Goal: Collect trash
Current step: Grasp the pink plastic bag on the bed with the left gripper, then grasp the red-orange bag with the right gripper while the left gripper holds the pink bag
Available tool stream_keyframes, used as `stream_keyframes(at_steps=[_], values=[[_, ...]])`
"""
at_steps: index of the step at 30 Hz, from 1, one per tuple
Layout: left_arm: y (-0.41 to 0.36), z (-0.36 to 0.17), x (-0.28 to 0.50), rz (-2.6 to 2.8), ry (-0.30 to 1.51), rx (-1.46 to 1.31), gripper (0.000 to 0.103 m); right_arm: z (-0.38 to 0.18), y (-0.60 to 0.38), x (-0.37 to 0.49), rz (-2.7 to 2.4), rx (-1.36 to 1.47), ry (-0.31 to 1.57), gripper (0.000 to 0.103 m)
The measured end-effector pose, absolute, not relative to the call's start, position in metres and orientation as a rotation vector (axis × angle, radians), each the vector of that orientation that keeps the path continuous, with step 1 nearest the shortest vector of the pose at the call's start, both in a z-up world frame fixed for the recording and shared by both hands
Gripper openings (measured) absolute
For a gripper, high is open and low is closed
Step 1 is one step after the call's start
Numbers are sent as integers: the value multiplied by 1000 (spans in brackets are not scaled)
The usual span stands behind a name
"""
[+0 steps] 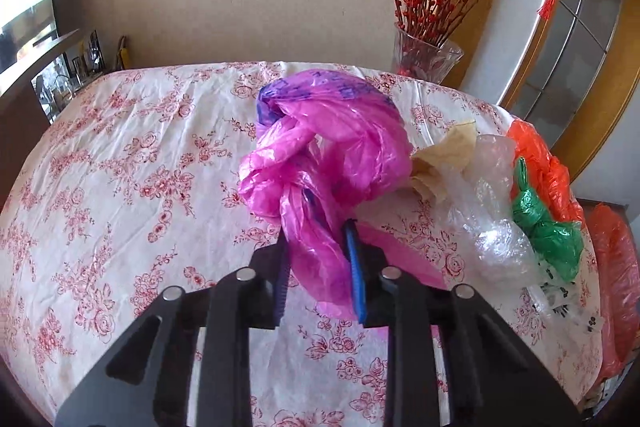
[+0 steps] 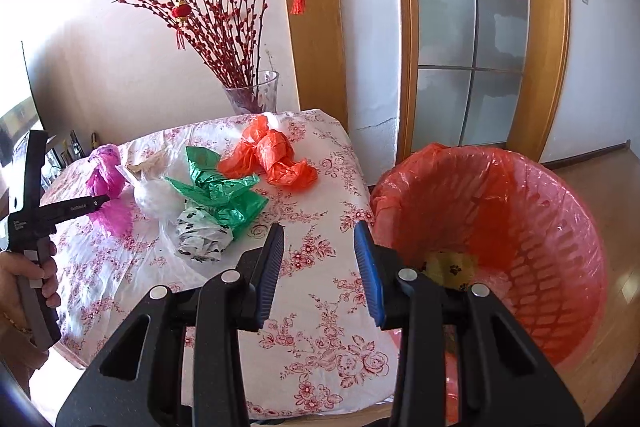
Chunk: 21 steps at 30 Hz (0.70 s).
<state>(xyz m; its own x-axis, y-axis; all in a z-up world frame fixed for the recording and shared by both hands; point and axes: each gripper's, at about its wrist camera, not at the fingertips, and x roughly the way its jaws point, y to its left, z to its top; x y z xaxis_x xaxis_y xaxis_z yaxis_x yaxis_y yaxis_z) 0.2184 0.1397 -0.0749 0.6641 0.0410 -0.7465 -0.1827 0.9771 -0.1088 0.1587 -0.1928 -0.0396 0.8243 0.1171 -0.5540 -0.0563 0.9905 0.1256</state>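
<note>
We see left gripper [image 1: 316,259] pinching magenta plastic bag [image 1: 332,143] on floral tablecloth [image 1: 120,163]; right gripper [image 2: 320,251] fingers spread beside red-lined wastebasket [image 2: 552,211].

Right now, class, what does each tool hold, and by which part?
The left tool pinches the pink plastic bag by its trailing twisted end. The right tool is open, holding nothing.

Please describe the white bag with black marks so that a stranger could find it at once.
Look at the floral tablecloth beside the red-lined bin. In the row of crumpled bags, the patterned bag lies nearest the camera, touching the green bag. Only it is white with black marks.
</note>
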Motion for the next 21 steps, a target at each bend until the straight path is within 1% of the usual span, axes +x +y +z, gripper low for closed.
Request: stream_keyframes(at_steps=[2,6,13,20,21], values=[[148,-73,214,121,822,-194,18,-39,-188,160,102,101,593,38],[170,-66,205,140,783,-194,16,-36,-180,166,122,89,588,38],[203,-52,191,164,717,-197,16,-34,-165,184,160,96,586,38],[212,-38,184,164,677,-175,16,-33,-157,226,192,121,613,37],[212,-37,184,162,672,-172,16,-33,-156,234,196,125,620,35]])
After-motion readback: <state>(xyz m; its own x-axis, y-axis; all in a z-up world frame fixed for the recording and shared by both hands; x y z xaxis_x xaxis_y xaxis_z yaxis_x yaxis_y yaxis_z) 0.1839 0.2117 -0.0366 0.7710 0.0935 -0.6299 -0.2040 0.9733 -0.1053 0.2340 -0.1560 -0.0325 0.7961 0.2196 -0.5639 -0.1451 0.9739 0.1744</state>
